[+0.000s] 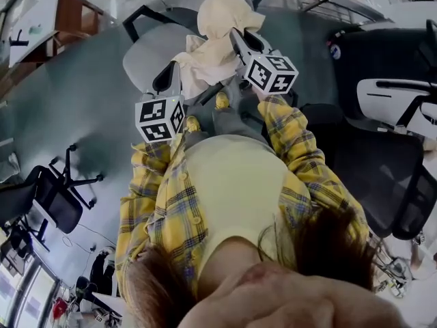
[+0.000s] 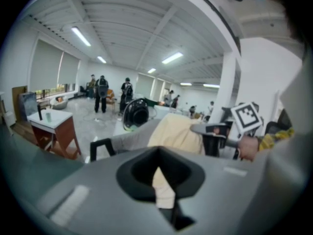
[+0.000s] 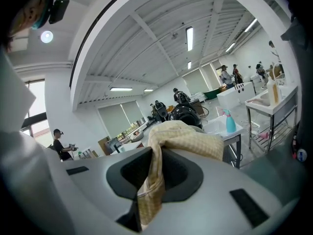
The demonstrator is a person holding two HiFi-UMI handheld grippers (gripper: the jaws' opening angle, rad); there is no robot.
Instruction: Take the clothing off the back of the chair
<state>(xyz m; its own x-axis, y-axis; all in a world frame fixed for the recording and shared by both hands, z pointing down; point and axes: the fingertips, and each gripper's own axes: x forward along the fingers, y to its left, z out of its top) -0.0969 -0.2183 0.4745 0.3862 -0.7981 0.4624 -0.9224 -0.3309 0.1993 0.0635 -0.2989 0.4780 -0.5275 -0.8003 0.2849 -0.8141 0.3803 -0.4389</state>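
white ribbed ceiling [image 3: 161, 43], strip lights [image 3: 189, 37], grey floor [image 1: 75, 108], wooden desk [image 2: 51, 124].

Cream checked clothing [image 1: 220, 33] bunched, hanging in loose folds; grey chair [image 1: 147, 60] seat at eight o'clock, touching.

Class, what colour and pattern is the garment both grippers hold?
Pale yellow garment, fine check; clearest in the right gripper view.

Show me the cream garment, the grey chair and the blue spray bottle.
cream garment [image 1: 222, 16], head view, its bunched top
grey chair [image 1: 145, 59], head view, bare part of its seat
spray bottle [image 3: 229, 125], right gripper view, its body
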